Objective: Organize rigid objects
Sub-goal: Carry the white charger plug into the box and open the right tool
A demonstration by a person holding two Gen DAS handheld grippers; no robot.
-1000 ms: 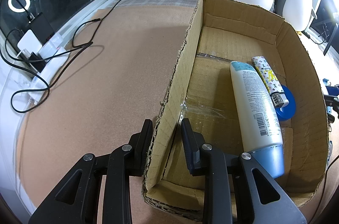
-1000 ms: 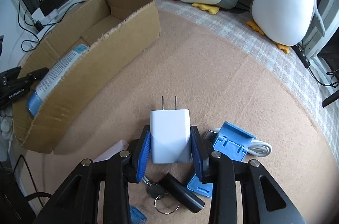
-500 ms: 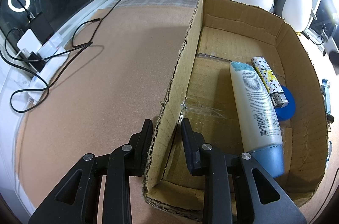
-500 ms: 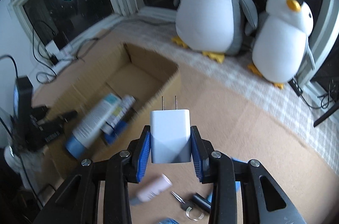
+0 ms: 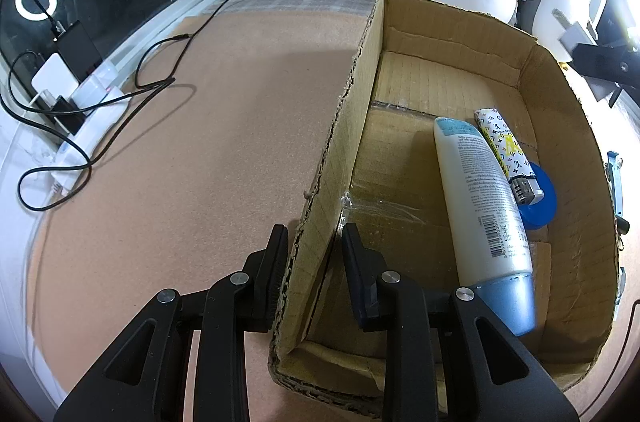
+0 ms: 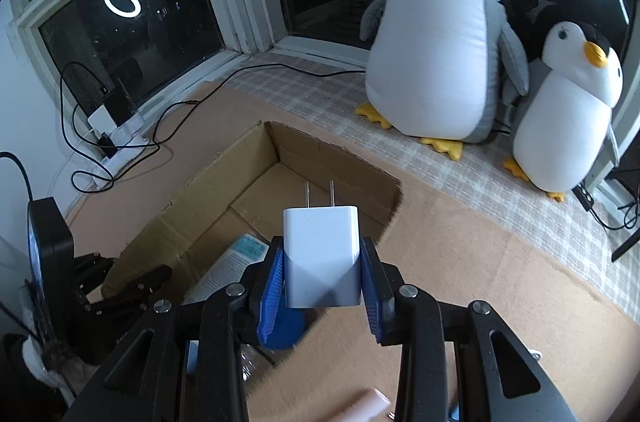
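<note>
**Charger held above the box, box wall pinched**

The two plush penguins stand against the window; in the left wrist view both are cut off by the frame's top edge. The cardboard box lies open on the brown mat, its near corner hidden under the left gripper, whose jaws are clamped on the box's side wall, one finger outside and one inside. Inside the box a white lotion bottle lies along the floor, its blue cap partly behind the gripper frame. Beside it rests a patterned lighter, lying over a blue round lid that is mostly covered. The right gripper grips a white charger between its blue pads, prongs pointing forward, above the box's open top. At the bottom edge a pink object is blurred and cut off, too unclear to name.
</note>
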